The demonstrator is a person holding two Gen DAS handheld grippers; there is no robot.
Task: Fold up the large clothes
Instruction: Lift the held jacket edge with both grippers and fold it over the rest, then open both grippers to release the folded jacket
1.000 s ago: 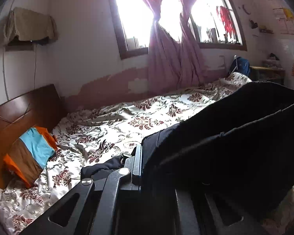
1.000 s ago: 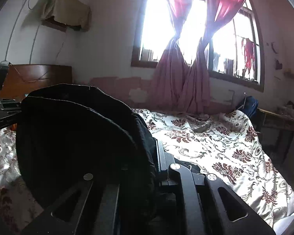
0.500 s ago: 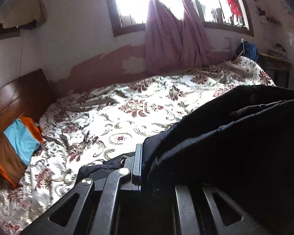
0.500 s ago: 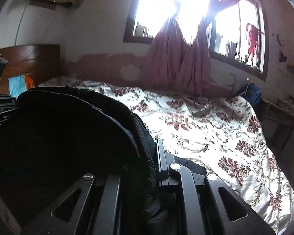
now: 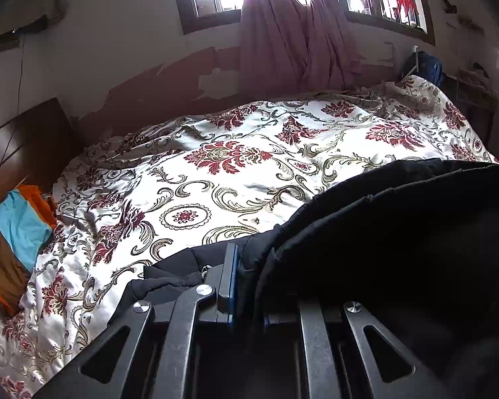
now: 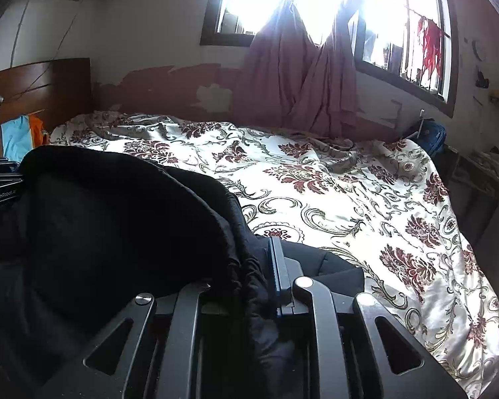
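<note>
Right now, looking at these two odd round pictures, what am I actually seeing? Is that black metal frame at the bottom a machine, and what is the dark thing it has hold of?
No robot here: a person holds a pair of tongs in each hand, each with a wide-angle camera looking along its two fingers. One picture comes from the left tongs, the other from the right tongs; the black frame at the bottom is the tongs themselves. Both look across a bed covered with a white satin bedspread with dark red flowers, toward a window with pink curtains. Each pair of tongs grips an edge of one large black padded garment, which bulges between them above the bedspread. The right tongs have just been easing open, with the cloth between them. A blue, orange and brown cloth lies by the wooden headboard.
</note>
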